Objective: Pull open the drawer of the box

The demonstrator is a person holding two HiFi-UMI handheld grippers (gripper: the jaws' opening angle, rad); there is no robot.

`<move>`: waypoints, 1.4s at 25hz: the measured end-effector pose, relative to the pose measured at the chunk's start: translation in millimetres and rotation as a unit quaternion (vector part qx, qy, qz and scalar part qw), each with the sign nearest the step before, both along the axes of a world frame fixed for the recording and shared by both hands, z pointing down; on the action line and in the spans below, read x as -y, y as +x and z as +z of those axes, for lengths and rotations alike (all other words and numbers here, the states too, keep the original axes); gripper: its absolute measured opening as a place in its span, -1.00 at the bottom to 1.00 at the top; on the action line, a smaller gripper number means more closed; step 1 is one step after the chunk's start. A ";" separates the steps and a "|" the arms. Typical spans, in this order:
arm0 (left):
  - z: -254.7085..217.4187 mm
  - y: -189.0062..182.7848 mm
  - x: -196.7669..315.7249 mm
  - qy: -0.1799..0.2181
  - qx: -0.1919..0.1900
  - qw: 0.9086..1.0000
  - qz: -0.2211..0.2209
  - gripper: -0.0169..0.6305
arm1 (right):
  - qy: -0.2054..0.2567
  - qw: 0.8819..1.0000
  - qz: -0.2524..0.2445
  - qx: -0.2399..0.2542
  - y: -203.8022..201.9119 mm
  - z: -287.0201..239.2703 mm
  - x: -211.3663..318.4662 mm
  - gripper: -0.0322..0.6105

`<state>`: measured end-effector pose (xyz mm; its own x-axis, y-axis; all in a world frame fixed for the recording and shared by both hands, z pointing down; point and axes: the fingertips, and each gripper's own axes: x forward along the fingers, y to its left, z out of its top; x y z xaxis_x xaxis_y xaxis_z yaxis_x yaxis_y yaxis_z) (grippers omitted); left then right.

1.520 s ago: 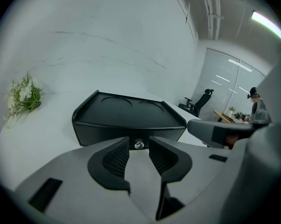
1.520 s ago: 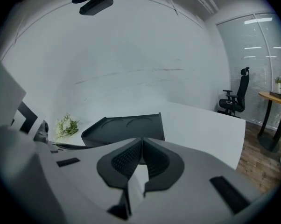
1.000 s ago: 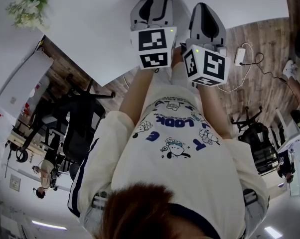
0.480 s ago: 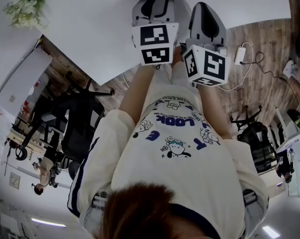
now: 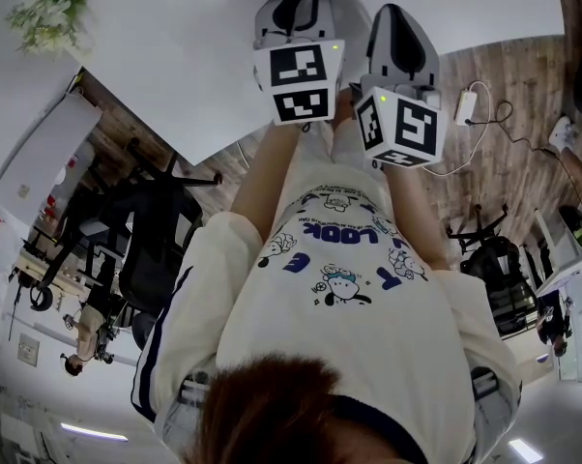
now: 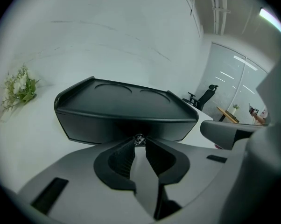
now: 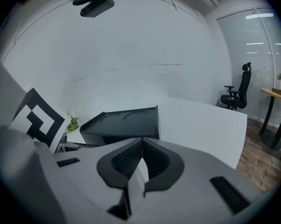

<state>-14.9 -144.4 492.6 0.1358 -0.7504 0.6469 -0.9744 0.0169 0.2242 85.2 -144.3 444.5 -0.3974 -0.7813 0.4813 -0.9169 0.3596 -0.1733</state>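
Our left gripper [image 6: 140, 143], its jaws just closed in, pinches the drawer knob [image 6: 139, 139] of the black box [image 6: 126, 115]. Next we judge a straight pull back. The right gripper [image 7: 142, 141] is pressed together, empty.

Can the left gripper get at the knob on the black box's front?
Probably yes: the left gripper has just been closing its jaws with the knob between their tips; nothing blocks the box front.

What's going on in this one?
A person works two hand-held grippers at a black box on a white table. The left gripper has just been closing its jaws and now pinches the small knob on the drawer, which is not yet pulled out. The right gripper sits alongside, jaws together, empty.
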 end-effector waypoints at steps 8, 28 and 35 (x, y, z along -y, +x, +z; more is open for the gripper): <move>2.4 -2.8 -1.0 0.001 0.006 1.000 0.000 -0.71 | 0.002 1.000 0.000 0.001 -1.3 -0.9 -3.8 -0.80; 1.7 6.1 -31.5 -0.009 0.001 1.000 0.003 -0.71 | 0.018 1.000 -0.005 0.006 -5.2 -17.6 -10.1 -0.80; 3.5 7.3 -44.1 -0.012 -0.002 1.000 0.007 -0.71 | 0.021 1.000 -0.010 0.008 -11.8 -19.6 -16.3 -0.80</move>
